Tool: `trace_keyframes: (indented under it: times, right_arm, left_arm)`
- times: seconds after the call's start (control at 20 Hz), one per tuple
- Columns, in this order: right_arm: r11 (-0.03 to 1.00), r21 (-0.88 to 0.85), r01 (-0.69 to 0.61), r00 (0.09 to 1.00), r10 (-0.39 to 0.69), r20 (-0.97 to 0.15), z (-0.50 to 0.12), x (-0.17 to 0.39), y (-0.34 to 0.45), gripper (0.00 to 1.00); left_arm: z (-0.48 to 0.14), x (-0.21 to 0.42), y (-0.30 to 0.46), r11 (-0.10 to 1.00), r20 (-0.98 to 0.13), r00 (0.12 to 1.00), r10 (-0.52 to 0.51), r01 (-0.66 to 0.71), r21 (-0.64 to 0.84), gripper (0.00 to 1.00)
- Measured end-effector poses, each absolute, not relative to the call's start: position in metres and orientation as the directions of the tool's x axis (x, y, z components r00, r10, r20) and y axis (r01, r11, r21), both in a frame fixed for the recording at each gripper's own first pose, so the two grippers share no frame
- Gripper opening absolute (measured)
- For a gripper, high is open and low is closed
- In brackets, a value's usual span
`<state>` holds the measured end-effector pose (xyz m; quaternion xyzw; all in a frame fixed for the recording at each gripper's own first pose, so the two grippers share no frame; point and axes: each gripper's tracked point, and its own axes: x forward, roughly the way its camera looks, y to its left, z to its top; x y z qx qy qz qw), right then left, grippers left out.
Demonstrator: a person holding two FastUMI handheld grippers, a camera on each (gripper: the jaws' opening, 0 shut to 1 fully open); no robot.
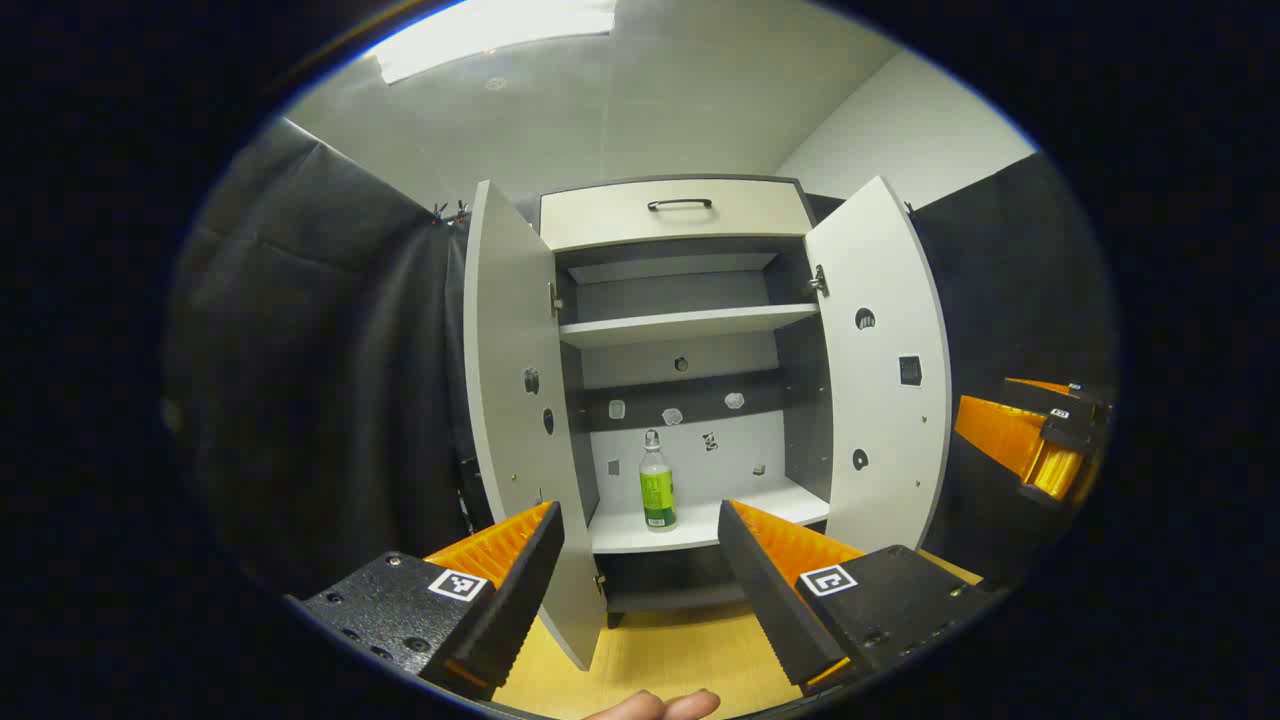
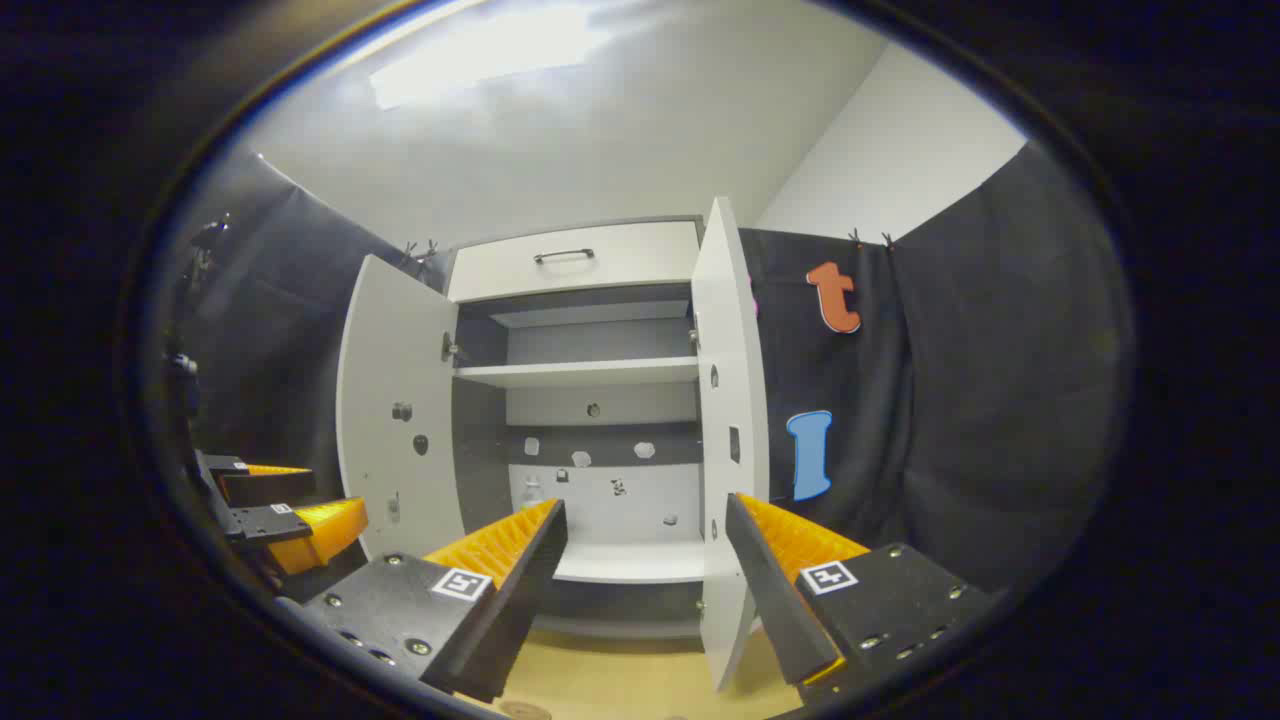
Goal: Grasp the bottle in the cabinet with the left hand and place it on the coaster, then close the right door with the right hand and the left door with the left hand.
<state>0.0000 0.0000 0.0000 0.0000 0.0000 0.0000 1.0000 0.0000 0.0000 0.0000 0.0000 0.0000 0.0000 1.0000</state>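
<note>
A clear bottle (image 1: 657, 485) with a green label and a white cap stands upright on the bottom shelf of the open cabinet (image 1: 690, 325). My left gripper (image 1: 640, 515) is open in front of the cabinet, short of the shelf, with the bottle showing between its fingers. The left door (image 1: 510, 400) and the right door (image 1: 880, 370) both stand wide open. My right gripper (image 2: 645, 508) is open too and holds nothing, facing the cabinet from the right. In the right gripper view the bottle (image 2: 532, 490) peeks out behind a finger. A small round brown edge (image 2: 525, 710) lies on the table; I cannot tell whether it is the coaster.
The cabinet stands on a yellow wooden table (image 1: 660, 650). It has a bare upper shelf (image 1: 690, 325) and a drawer with a dark handle (image 1: 680, 204) on top. Black cloth walls close in on both sides. A person's fingertips (image 1: 660, 705) show at the bottom edge.
</note>
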Motion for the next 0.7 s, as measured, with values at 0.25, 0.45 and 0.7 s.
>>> trace_keyframes:
  times: [0.25,0.45,0.7]
  right_arm:
    - [0.999,-0.021,-0.038,0.999,0.038,0.011,-0.002,0.006,0.015,0.96]
    - [0.999,-0.035,-0.04,0.999,0.04,0.011,-0.006,0.021,0.025,0.96]
    - [0.998,-0.045,-0.036,0.999,0.037,0.004,-0.011,0.042,0.034,0.96]
  left_arm:
    - [-0.011,0.01,0.001,0.999,-0.034,0.999,-0.007,0.006,-0.045,0.98]
    - [-0.018,0.03,0.012,0.998,-0.027,1.0,0.0,-0.002,-0.07,0.98]
    - [-0.041,0.058,0.017,0.994,-0.047,0.998,-0.039,0.034,-0.106,1.0]
